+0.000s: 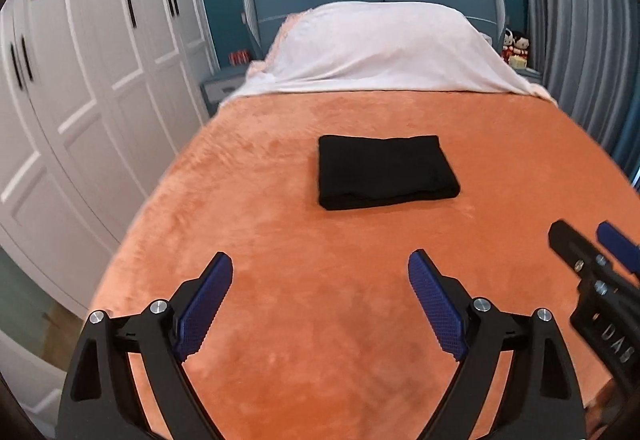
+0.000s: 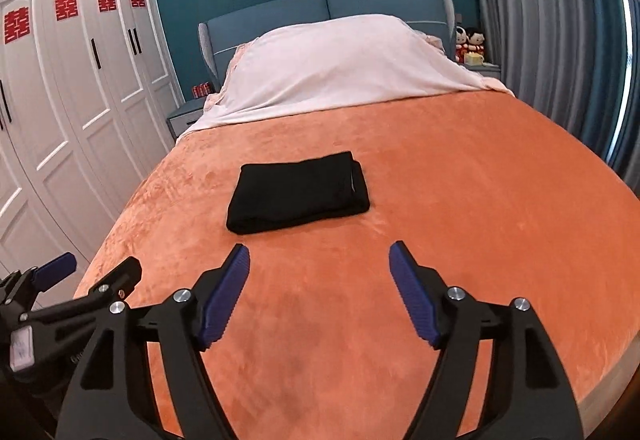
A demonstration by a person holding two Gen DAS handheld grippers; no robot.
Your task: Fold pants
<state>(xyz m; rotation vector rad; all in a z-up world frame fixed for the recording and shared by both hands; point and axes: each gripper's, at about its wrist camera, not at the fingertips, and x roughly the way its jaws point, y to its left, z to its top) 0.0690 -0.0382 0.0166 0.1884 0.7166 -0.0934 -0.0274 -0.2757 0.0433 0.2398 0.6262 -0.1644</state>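
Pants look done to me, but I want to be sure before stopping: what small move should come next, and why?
Probably just draw both grippers back. The black pants lie as a compact folded rectangle on the orange blanket; the left gripper and right gripper are open, empty and short of them.

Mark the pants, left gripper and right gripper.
pants [image 1: 386, 171], left wrist view, middle of the folded top face.
left gripper [image 1: 320, 268], left wrist view, midway between its open fingertips.
right gripper [image 2: 319, 256], right wrist view, midway between its open fingertips.
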